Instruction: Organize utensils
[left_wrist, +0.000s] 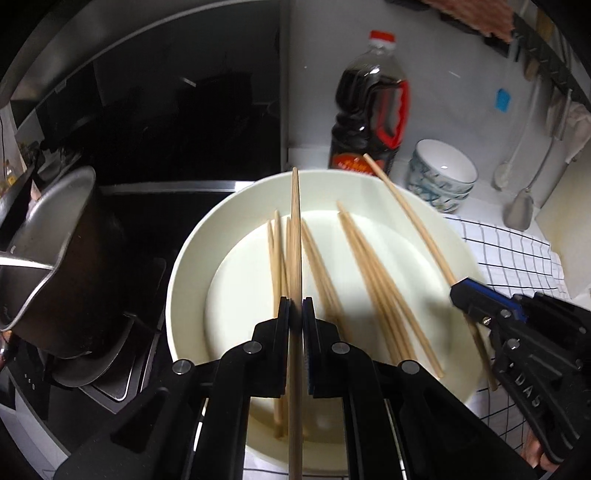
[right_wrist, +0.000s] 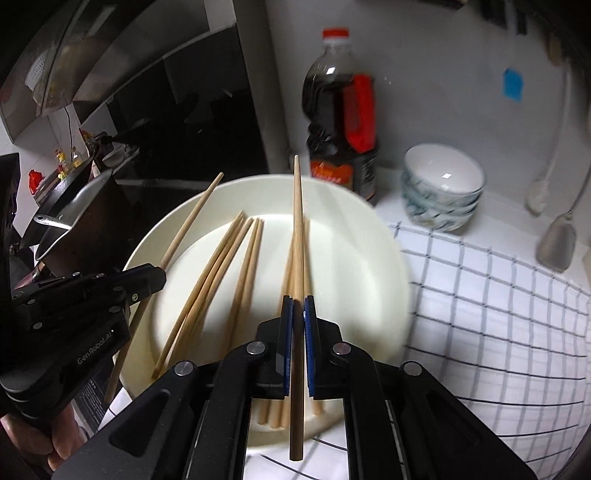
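A cream plate (left_wrist: 192, 258) (right_wrist: 354, 236) holds several loose wooden chopsticks (left_wrist: 373, 280) (right_wrist: 207, 280). My left gripper (left_wrist: 296, 301) is shut on one chopstick (left_wrist: 294, 229), which points forward over the plate. Seen from the right wrist, that left gripper (right_wrist: 162, 275) sits at the plate's left rim with its chopstick (right_wrist: 192, 225) angled up. My right gripper (right_wrist: 298, 298) is shut on another chopstick (right_wrist: 298, 229) above the plate. From the left wrist, the right gripper (left_wrist: 456, 291) appears at the plate's right rim, its chopstick (left_wrist: 406, 214) slanting up and left.
A dark sauce bottle (left_wrist: 373, 110) (right_wrist: 341, 122) stands behind the plate. Stacked patterned bowls (left_wrist: 441, 173) (right_wrist: 441, 188) sit to its right. A checked cloth (left_wrist: 513, 258) (right_wrist: 491, 314) lies under the plate. A metal pot (left_wrist: 55, 258) (right_wrist: 70, 229) stands on the left. Ladles (left_wrist: 521, 210) hang on the wall.
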